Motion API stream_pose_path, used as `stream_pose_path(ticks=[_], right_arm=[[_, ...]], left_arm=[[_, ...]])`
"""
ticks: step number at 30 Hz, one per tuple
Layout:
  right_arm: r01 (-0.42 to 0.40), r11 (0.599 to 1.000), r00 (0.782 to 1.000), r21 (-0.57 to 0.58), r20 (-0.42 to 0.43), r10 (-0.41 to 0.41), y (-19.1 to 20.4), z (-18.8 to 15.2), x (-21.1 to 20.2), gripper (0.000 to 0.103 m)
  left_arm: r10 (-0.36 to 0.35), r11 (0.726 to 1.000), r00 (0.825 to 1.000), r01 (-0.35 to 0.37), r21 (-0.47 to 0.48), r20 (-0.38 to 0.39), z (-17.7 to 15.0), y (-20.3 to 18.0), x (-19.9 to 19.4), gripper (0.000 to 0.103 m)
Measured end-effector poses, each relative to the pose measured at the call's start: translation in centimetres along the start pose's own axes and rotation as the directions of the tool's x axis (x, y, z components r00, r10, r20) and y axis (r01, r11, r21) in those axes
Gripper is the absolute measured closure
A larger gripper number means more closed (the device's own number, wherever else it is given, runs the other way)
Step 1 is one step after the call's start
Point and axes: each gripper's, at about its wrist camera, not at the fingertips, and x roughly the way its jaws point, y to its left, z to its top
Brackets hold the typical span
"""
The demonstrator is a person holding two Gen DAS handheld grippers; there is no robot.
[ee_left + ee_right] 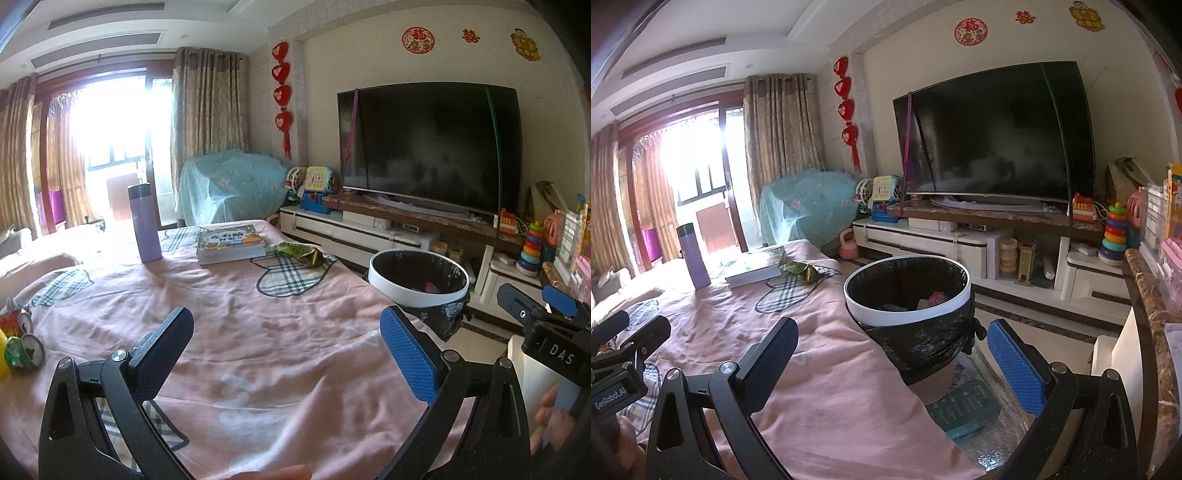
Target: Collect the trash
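Both tongs gape wide and empty: the left tongs (288,354) hover level over the pink-clothed counter (258,332), the right tongs (892,365) beside the lined bin (908,295). A green snack wrapper (301,254) lies near books (231,243); crushed cans (22,347) sit far left.

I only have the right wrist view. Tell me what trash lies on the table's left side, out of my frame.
Observer: Crushed cans lie at the far left edge of the pink tablecloth, seen only from the left wrist.
Operator: Report the left gripper.
Observer: The left gripper is open and empty, above bare cloth.
Operator: Say what else is beside those cans.
Observer: Something yellow sits at the frame edge next to them; too cut off to identify.
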Motion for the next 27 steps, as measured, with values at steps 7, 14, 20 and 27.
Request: stream_pose_path(ticks=[7, 14, 20, 27], right_arm=[[-0.006, 1.0, 1.0, -0.002, 0.0, 0.006, 0.14, 0.06, -0.02, 0.0], [-0.009, 1.0, 1.0, 0.0, 0.0, 0.009, 0.19, 0.09, -0.03, 0.0], [-0.016, 1.0, 1.0, -0.001, 0.001, 0.016, 0.48, 0.13, -0.08, 0.0], [-0.027, 1.0, 1.0, -0.001, 0.0, 0.027, 0.38, 0.14, -0.08, 0.0]], left_arm=[[0.009, 1.0, 1.0, -0.009, 0.008, 0.013, 0.02, -0.04, -0.21, 0.0], [0.005, 1.0, 1.0, -0.005, 0.007, 0.009, 0.01, -0.01, -0.12, 0.0], [-0.003, 1.0, 1.0, 0.003, 0.012, 0.003, -0.07, -0.06, 0.0, 0.0], [-0.007, 1.0, 1.0, 0.007, 0.009, -0.002, -0.17, -0.05, 0.09, 0.0]])
